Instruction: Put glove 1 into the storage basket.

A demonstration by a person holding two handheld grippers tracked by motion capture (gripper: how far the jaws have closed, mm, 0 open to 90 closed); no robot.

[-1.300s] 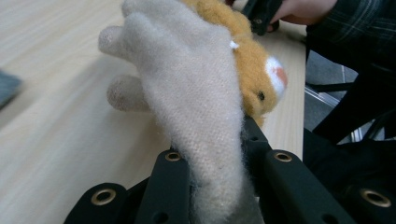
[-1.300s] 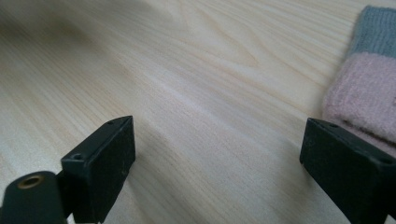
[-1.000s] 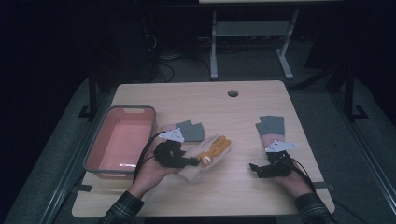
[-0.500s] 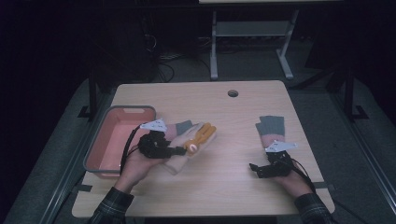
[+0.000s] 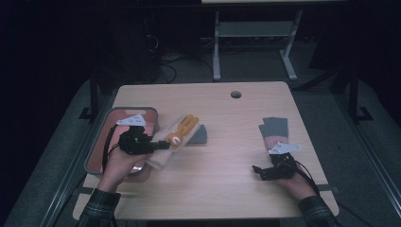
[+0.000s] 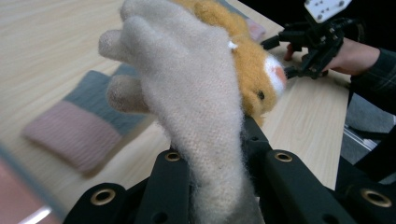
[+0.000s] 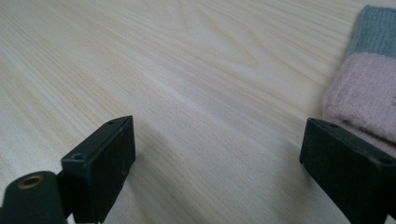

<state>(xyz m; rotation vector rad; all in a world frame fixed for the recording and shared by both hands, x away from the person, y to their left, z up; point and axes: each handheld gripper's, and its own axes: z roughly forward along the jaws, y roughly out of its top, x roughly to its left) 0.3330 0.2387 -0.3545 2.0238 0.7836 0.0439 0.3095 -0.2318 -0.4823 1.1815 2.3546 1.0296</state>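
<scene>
My left gripper (image 5: pixel 161 145) is shut on a cream knitted glove (image 5: pixel 166 142) with an orange animal face, and holds it up beside the tray. In the left gripper view the glove (image 6: pixel 196 102) stands clamped between the black jaws, and its orange part (image 6: pixel 254 70) points away. A grey and pink glove (image 5: pixel 197 135) lies flat on the table just behind it, seen blurred in the left gripper view (image 6: pixel 79 126). My right gripper (image 5: pixel 260 171) rests open on the table at the right. A second grey and pink glove (image 5: pixel 274 131) lies just beyond it, at the right edge of the right gripper view (image 7: pixel 364 88).
A pink tray (image 5: pixel 106 151) with a grey rim sits at the table's left edge, partly under my left hand. A round cable hole (image 5: pixel 236 94) lies near the far edge. Bare wood (image 7: pixel 187 70) stretches between the two grippers.
My left gripper has carried the cream glove up and to the left, toward the tray, uncovering more of the grey and pink glove. The right gripper has stayed still and open.
</scene>
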